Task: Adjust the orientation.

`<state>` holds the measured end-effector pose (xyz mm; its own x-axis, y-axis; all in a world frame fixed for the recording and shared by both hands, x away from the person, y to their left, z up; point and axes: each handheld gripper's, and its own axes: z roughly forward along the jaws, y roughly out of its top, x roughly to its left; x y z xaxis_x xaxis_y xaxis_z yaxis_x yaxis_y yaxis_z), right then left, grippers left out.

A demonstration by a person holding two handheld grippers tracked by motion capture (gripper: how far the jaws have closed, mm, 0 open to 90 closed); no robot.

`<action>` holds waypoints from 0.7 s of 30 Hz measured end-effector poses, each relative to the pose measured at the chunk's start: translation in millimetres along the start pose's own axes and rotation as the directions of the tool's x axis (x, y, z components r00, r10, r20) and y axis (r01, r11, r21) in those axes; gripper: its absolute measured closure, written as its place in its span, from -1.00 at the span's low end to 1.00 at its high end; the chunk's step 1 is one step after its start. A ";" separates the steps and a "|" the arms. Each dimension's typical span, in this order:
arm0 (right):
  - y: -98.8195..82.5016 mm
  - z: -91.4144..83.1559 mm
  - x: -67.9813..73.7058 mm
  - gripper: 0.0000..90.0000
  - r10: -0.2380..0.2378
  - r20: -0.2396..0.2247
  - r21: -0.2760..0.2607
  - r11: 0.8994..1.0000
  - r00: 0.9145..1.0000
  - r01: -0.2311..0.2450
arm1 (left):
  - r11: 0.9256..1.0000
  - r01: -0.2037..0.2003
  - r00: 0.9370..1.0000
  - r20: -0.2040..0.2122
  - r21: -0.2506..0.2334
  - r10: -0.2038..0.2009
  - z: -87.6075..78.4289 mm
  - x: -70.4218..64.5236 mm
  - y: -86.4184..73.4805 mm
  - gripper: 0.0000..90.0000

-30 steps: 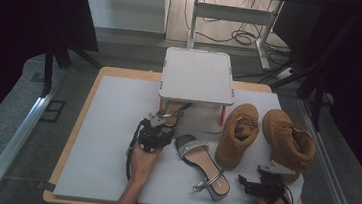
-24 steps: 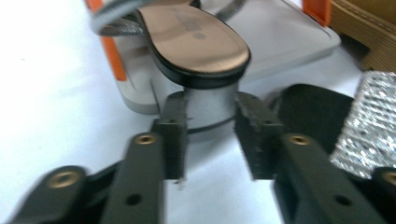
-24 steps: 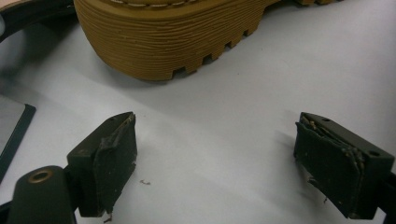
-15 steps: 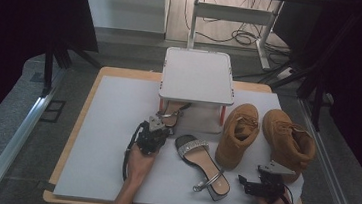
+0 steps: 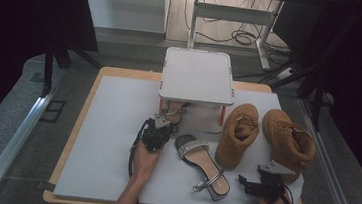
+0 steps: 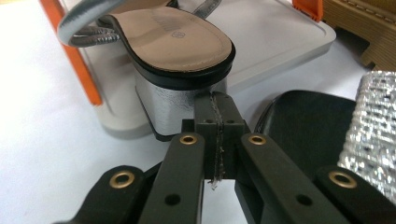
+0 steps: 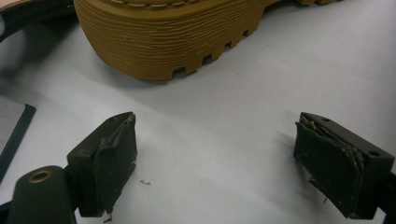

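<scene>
A silver block-heeled sandal (image 6: pixel 173 39) lies on the lower tray of a small white rack (image 5: pixel 197 76), its heel sticking out over the tray's edge. My left gripper (image 6: pixel 217 100) is shut with nothing between its pads, its tips just in front of that silver heel. In the high view the left gripper (image 5: pixel 161 124) sits at the rack's front left corner. The matching sandal (image 5: pixel 203 162) lies flat on the mat to its right. My right gripper (image 7: pixel 215 163) stands open and empty on the mat, facing a tan boot's ribbed sole (image 7: pixel 177 37).
Two tan boots (image 5: pixel 239 132) (image 5: pixel 288 140) stand on the white mat (image 5: pixel 110 140) right of the rack. The rack has orange legs (image 6: pixel 74 51). The right gripper (image 5: pixel 257 177) rests near the table's front right corner. Dark curtains and cables lie beyond the table.
The left gripper has drawn back slightly from the rack toward the person. The right hand has stayed where it was.
</scene>
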<state>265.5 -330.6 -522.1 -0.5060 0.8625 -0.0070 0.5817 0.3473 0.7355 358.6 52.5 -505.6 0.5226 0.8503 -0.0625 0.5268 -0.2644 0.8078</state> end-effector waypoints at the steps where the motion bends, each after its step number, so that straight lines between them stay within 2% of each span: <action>1: 0.0 0.0 0.0 -0.70 0.000 0.000 0.000 1.000 1.000 0.000 | 1.000 0.001 1.000 0.001 0.000 -0.001 1.8 -0.5 1.0 0.99; 12: 0.0 0.0 0.0 -0.70 0.000 -0.001 0.000 1.000 1.000 0.000 | 1.000 -0.010 1.000 0.009 0.003 0.010 17.6 -6.4 12.1 0.99; 21: 0.0 0.0 -0.1 -0.70 0.000 -0.001 0.000 1.000 1.000 0.000 | 1.000 0.011 1.000 0.005 0.008 -0.011 23.7 1.4 17.1 0.99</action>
<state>265.5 -330.7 -522.1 -0.5066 0.8621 -0.0065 0.5815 0.3473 0.7357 384.2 38.4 -505.8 0.5199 0.8510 -0.0746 0.5382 -0.2585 0.8022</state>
